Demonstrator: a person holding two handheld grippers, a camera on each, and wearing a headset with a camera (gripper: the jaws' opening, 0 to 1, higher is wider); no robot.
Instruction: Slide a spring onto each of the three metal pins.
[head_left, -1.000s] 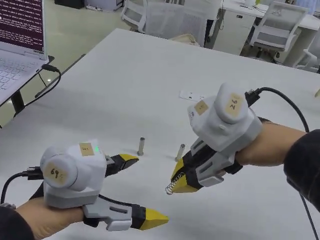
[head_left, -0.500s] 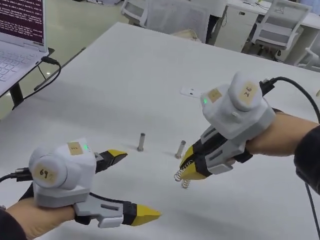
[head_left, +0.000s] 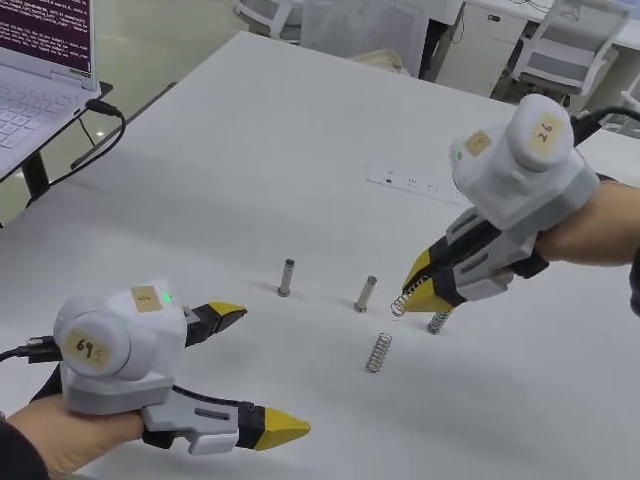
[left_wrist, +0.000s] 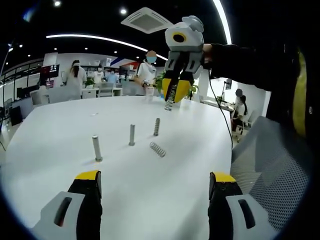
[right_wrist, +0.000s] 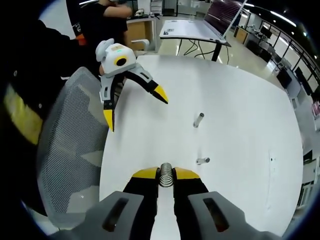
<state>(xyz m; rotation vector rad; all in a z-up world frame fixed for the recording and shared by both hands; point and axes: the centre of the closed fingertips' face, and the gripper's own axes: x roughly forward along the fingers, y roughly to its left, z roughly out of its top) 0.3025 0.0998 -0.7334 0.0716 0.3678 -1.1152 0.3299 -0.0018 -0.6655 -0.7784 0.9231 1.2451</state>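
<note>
Steel coil spring (head_left: 402, 300) was pinched between the yellow tips of the right tool (head_left: 415, 290), labelled "26", above the white worktop (head_left: 250, 150) near smooth upright pins (head_left: 366, 293); left tool (head_left: 268, 372), labelled "69", gaped empty.

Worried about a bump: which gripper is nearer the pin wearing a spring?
Right: the right gripper hovers just above the sprung pin; the left gripper sits far off to its left.

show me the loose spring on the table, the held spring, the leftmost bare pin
loose spring (head_left: 378, 352), head view, middle coils
held spring (right_wrist: 166, 175), right gripper view, coil end between the jaws
leftmost bare pin (head_left: 286, 277), head view, its shaft
</note>
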